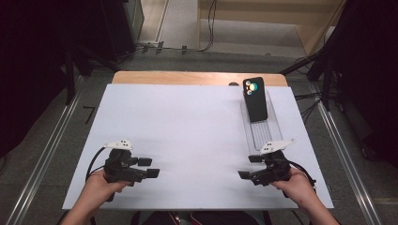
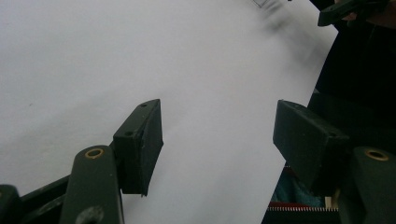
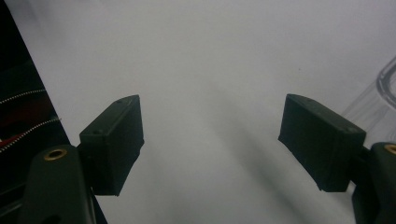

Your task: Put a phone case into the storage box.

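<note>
White table; both tongs apart, empty; clear tray cut off.

You look down on a desk covered by a white sheet, with a strip of bare wood showing along its far edge. A small dark thing, too small to make out, sits on that strip. Grey floor surrounds the desk, with a metal rail at your left and another rail at your right. Black cables trail across the floor beyond the desk.
</note>
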The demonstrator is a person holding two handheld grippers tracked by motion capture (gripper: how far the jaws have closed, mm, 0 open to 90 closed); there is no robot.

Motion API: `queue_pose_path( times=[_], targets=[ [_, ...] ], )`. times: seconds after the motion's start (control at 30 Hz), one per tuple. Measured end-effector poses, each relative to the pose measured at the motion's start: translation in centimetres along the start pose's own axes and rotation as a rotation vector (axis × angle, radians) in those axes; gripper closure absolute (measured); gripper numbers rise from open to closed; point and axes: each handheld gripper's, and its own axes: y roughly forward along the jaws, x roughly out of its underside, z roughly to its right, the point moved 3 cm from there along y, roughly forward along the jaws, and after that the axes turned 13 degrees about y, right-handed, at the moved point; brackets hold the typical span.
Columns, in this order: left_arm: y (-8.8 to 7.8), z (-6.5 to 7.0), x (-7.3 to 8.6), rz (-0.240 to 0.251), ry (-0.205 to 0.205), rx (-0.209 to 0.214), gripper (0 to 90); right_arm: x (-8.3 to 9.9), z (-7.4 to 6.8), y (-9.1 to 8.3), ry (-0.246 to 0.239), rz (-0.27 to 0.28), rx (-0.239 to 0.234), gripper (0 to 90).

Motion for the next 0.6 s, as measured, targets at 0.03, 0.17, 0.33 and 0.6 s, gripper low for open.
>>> queue_pose_path(
  times=[0.03, 0.17, 0.33, 0.6],
  targets=[
    [0.02, 0.02, 0.01, 0.000, -0.001, 0.001, 33.5, 0.07, 0.12, -0.04, 0.002, 0.002, 0.001, 20.0],
    [0.06, 0.00, 0.02, 0.000, -0.002, -0.001, 33.5, 0.27, 0.52, -0.25, 0.010, 0.001, 0.002, 20.0],
    [0.12, -0.04, 0.07, -0.006, 0.003, 0.000, 33.5, 0.42, 0.65, -0.26, 0.013, -0.005, 0.006, 20.0],
    [0.14, -0.06, 0.10, -0.008, 0.005, 0.000, 33.5, 0.44, 0.80, -0.11, 0.006, -0.007, 0.007, 20.0]
  ],
)
